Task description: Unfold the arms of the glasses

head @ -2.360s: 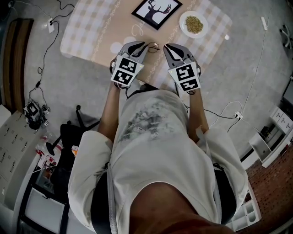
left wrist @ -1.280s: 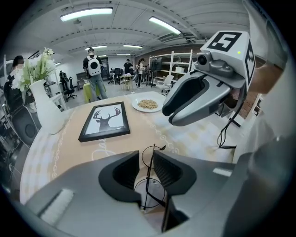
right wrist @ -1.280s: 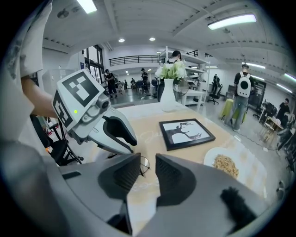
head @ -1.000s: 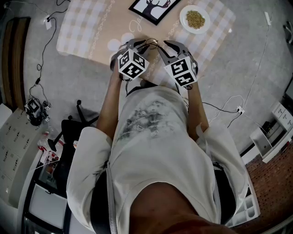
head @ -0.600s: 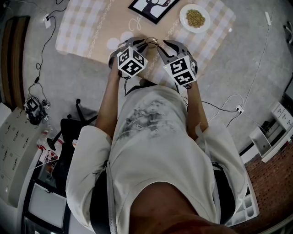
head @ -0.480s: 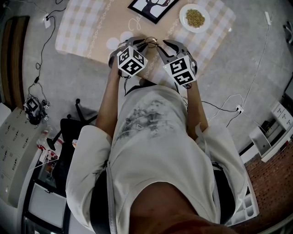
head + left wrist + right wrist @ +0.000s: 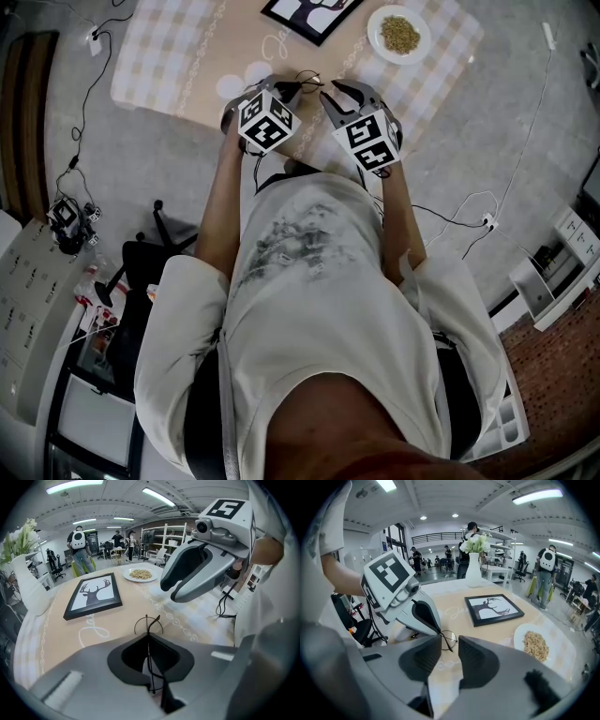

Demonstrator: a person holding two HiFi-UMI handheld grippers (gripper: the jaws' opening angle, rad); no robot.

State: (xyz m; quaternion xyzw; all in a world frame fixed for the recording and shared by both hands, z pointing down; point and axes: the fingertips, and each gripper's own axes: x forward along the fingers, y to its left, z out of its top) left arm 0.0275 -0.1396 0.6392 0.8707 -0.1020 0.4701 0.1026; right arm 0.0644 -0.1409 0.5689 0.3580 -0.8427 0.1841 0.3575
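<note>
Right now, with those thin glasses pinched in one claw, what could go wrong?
1. The left gripper is shut on the glasses' thin wire frame; squeezing too hard might bend it.
2. The right gripper, jaws open, hangs close by; the arm is so slim that it could miss it or catch a lens.
3. Pulling the arm might twist the glasses out of that narrow pinch.

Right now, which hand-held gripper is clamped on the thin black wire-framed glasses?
The left hand-held gripper pinches the glasses; the right hand-held gripper stands open, empty.
</note>
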